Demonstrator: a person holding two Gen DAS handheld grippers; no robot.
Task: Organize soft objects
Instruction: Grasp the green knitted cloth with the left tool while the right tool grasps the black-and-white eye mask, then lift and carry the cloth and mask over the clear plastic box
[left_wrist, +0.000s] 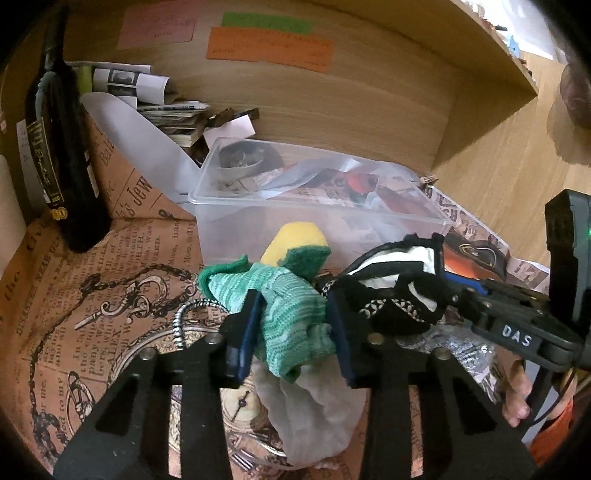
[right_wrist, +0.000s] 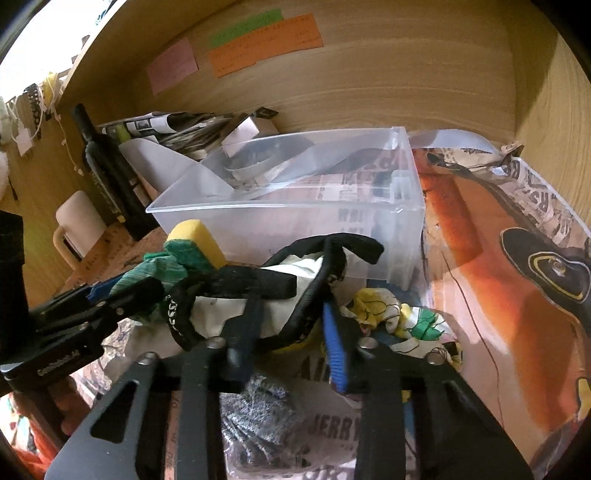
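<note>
My left gripper (left_wrist: 291, 325) is shut on a green knitted cloth (left_wrist: 280, 306) and holds it in front of a clear plastic bin (left_wrist: 258, 221). A yellow sponge with a green scrub side (left_wrist: 295, 245) sits just behind the cloth. My right gripper (right_wrist: 291, 321) is shut on a black-and-white fabric piece with black straps (right_wrist: 306, 273), held next to the green cloth (right_wrist: 155, 271) before the bin (right_wrist: 280, 221). The right gripper also shows in the left wrist view (left_wrist: 436, 291).
A dark wine bottle (left_wrist: 62, 155) stands at the left. Papers (left_wrist: 147, 92) are stacked at the back. A white mug (right_wrist: 77, 225) sits left. Below lie a yellow-green patterned cloth (right_wrist: 399, 317), a grey knit (right_wrist: 258, 417) and a white bag (left_wrist: 314, 413). Wooden walls surround.
</note>
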